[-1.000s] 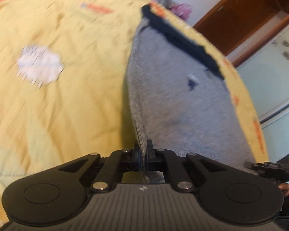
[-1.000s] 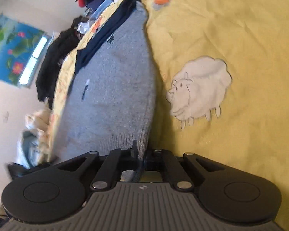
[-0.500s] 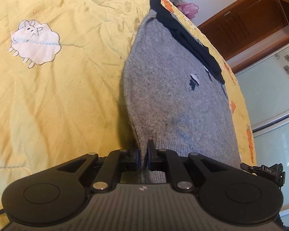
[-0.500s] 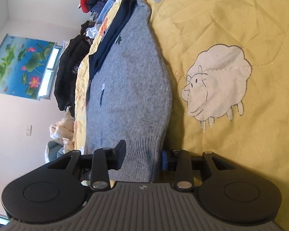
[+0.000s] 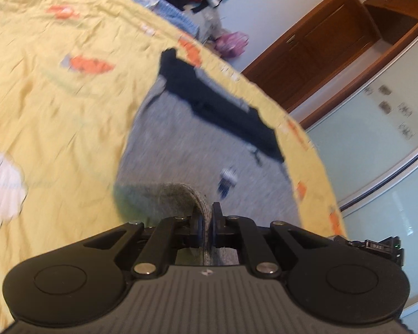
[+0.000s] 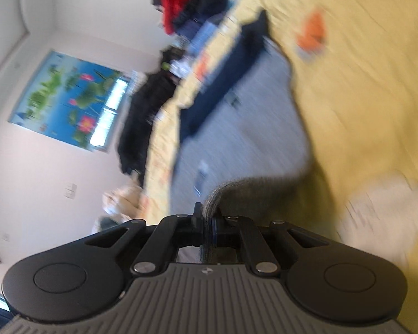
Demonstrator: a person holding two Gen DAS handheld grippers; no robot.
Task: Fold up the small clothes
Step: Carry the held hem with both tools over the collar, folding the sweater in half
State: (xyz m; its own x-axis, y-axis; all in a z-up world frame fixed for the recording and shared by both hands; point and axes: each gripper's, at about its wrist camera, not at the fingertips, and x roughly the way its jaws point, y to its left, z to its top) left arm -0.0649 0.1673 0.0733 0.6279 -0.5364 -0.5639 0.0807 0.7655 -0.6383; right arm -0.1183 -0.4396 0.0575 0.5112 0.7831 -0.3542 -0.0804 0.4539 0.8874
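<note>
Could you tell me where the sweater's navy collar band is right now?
In the left wrist view, the navy collar band lies at the grey sweater's far end, on the yellow bedspread.

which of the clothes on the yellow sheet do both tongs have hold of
The grey knit sweater: left tongs and right tongs each pinch its ribbed hem. The navy garment lies ungripped at its far end.

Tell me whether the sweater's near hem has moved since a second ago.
Yes. The sweater hem, then flat on the yellow bedspread, now curls up off it, pinched in the left gripper and the right gripper.
</note>
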